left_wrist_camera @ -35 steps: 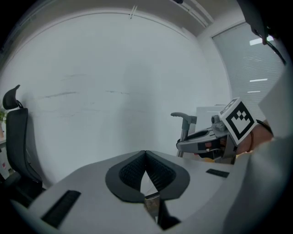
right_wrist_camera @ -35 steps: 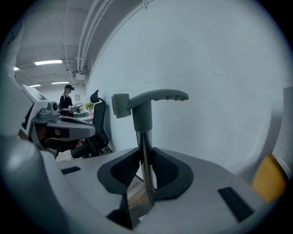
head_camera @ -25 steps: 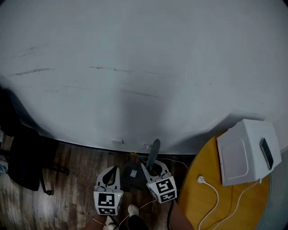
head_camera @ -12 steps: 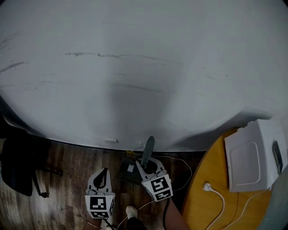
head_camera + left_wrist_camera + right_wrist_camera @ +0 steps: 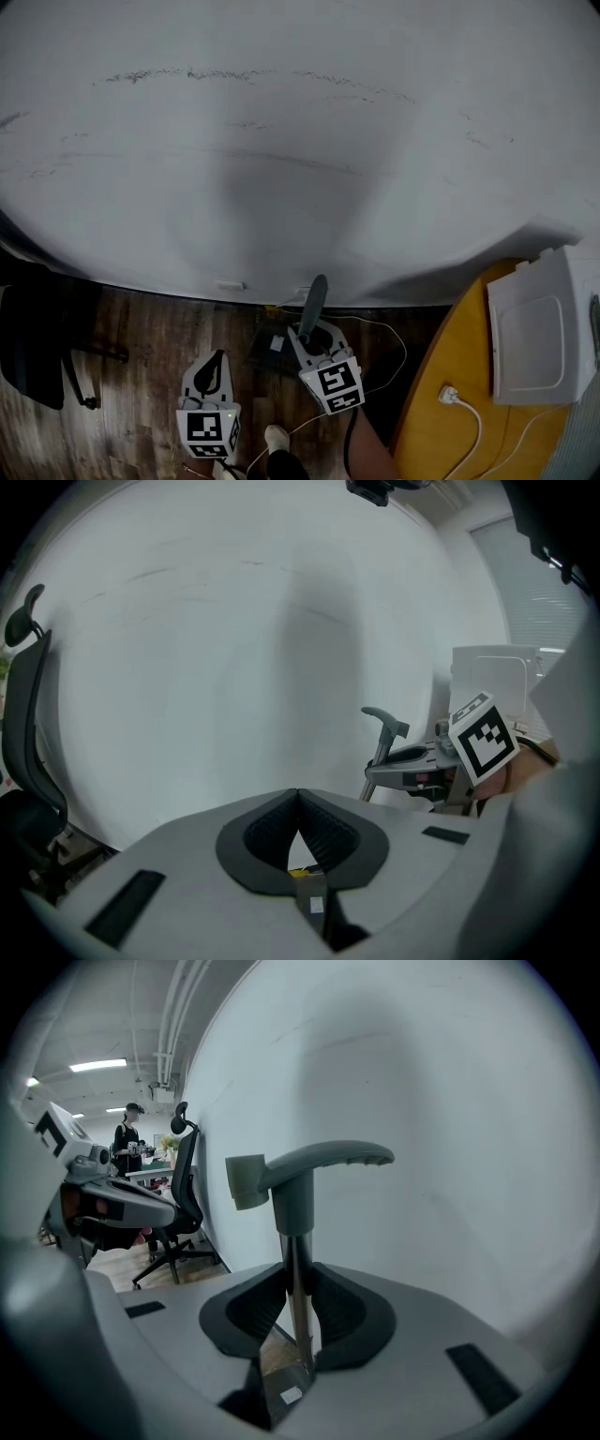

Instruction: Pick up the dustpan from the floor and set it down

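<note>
Your right gripper [image 5: 319, 345] pinches the upright shaft of the dark, long-handled plastic dustpan [image 5: 272, 345]. Its pan sits at nine o'clock from the jaws, seemingly near the wooden floor [image 5: 141, 375]. Your left gripper [image 5: 214, 370] is pressed together, empty.

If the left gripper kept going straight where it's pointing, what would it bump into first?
Probably the white wall: the left gripper aims straight at it, nothing between. Tilted down slightly, it might meet the wooden floor first.
</note>
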Available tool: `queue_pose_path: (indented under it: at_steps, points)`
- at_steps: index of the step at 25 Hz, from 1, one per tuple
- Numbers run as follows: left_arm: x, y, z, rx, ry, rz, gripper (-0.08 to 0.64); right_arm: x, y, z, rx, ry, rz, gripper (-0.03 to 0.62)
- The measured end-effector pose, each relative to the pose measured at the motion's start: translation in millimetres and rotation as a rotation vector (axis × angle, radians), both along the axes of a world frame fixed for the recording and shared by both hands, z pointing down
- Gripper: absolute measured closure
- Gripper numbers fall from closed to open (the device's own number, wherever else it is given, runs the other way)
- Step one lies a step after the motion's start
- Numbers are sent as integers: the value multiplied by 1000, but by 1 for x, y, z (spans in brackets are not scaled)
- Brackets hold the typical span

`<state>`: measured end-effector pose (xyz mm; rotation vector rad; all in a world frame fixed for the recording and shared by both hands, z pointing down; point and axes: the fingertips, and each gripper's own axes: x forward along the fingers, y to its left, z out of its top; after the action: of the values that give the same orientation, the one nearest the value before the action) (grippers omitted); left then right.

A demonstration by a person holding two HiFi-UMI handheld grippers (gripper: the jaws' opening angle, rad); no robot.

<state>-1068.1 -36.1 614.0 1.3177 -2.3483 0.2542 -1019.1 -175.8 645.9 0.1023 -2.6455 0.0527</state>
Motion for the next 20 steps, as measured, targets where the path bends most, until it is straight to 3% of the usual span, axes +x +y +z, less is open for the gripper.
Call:
queue_pose_path:
  at_steps: [20]
  points:
    - [-16, -10, 34, -12, 15, 0, 543, -14, -15, 41, 33, 45, 7, 491]
